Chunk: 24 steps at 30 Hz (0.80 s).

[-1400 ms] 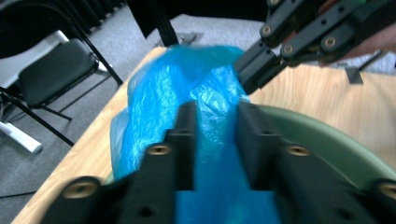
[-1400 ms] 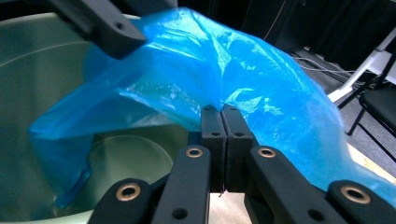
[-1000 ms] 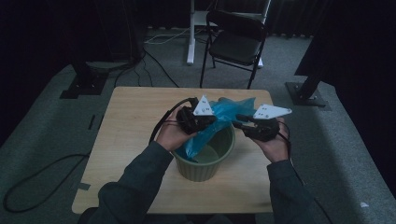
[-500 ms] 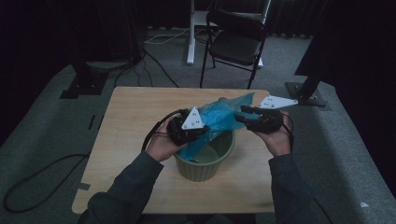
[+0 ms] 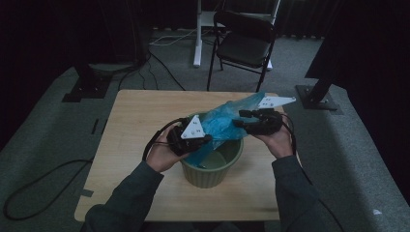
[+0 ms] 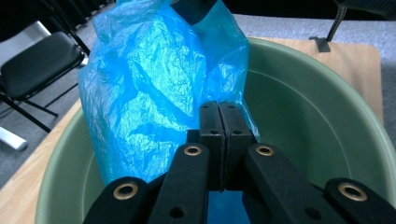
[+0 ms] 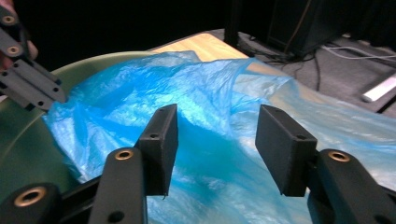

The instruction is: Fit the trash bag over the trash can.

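Left claw [image 6: 219,140] pinching crinkled blue plastic bag [image 6: 154,88], round green bin [image 6: 317,107]

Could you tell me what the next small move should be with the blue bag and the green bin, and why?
Probably close the right gripper on the blue bag film between its pads. Its jaws have just been opening and stand apart, off the plastic, while the left gripper is shut on the bag over the green bin, whose rim the bag does not yet line.
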Each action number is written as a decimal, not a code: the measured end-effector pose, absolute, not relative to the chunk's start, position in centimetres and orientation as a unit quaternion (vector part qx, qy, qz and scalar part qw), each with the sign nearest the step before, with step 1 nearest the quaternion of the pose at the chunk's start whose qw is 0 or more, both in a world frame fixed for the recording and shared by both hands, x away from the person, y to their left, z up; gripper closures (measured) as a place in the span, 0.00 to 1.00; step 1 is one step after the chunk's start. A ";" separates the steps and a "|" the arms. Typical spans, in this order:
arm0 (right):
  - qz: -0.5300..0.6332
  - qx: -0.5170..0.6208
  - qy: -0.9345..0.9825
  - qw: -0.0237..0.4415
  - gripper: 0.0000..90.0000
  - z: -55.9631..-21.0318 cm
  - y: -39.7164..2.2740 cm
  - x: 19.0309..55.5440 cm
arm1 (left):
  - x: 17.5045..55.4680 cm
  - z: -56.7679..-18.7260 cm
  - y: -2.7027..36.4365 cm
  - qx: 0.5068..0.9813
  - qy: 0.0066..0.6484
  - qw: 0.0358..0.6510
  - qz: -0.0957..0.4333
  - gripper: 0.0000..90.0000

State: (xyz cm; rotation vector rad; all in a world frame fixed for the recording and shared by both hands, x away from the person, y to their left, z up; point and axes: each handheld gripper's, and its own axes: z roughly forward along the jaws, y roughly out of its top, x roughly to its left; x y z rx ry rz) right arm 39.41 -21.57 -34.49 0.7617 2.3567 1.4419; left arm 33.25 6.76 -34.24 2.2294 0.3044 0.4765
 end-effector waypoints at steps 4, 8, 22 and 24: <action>0.496 0.250 0.821 0.128 0.69 -34.6 -21.2 39.4 | 33.3 -34.4 6.8 0.886 0.123 0.409 0.182 0.99; 0.481 0.241 0.833 0.127 0.80 -34.8 -20.9 39.3 | 33.5 -34.6 6.8 0.887 0.126 0.405 0.183 0.98; 0.470 0.214 0.846 0.134 0.95 -34.9 -20.6 38.3 | 33.7 -34.1 7.6 0.879 0.146 0.415 0.183 0.77; 0.470 0.214 0.846 0.136 0.95 -34.9 -20.7 38.2 | 33.8 -34.0 7.7 0.879 0.147 0.415 0.184 0.76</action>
